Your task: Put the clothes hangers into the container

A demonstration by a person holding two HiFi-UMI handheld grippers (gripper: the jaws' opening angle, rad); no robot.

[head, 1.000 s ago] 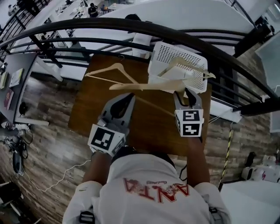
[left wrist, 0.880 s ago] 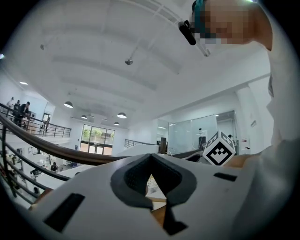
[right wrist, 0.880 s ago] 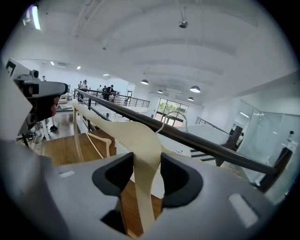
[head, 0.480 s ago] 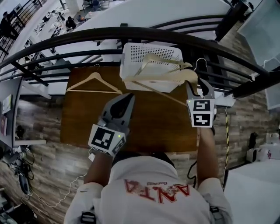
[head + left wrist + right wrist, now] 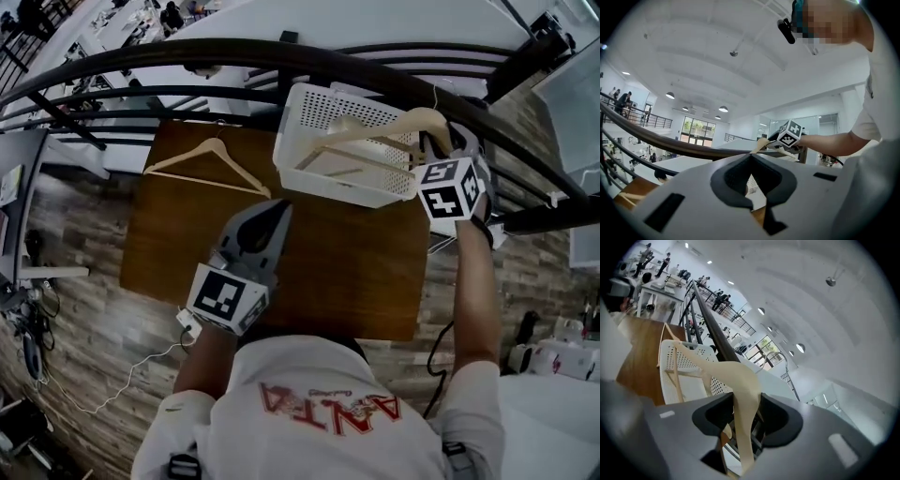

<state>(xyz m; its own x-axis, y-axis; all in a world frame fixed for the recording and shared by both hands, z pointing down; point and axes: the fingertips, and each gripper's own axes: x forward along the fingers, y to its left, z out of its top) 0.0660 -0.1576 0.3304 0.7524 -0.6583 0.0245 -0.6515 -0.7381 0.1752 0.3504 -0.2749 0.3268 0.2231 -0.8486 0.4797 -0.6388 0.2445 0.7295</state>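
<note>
The right gripper [image 5: 439, 150] is clamped on a pale wooden clothes hanger [image 5: 384, 127]. In the right gripper view its two dark jaws press on the hanger's [image 5: 740, 380] shoulder from either side, near the hook end. This gripper is at the far right of the scene, by the right end of the one white perforated plastic basket [image 5: 328, 183]. The held hanger reaches left from the jaws across the basket's open top. I cannot tell whether it touches the rim. Further pale wooden bars show inside the basket below it, and I cannot tell whether they belong to the held hanger or to another one.

The left gripper [image 5: 275, 208] is near the middle of the table, nearer to the person than the basket. In the left gripper view its jaw tips [image 5: 750, 157] meet in a point with nothing between them, and they point level towards the basket's near wall.

A second pale wooden clothes hanger [image 5: 208, 161] lies flat at the far left of the brown wooden table [image 5: 328, 272]. It is just left of the basket and apart from both grippers. That makes two hangers that can be counted for certain: one held and one on the table.

Beyond the table's far edge runs a dark curved metal railing [image 5: 281, 56].
</note>
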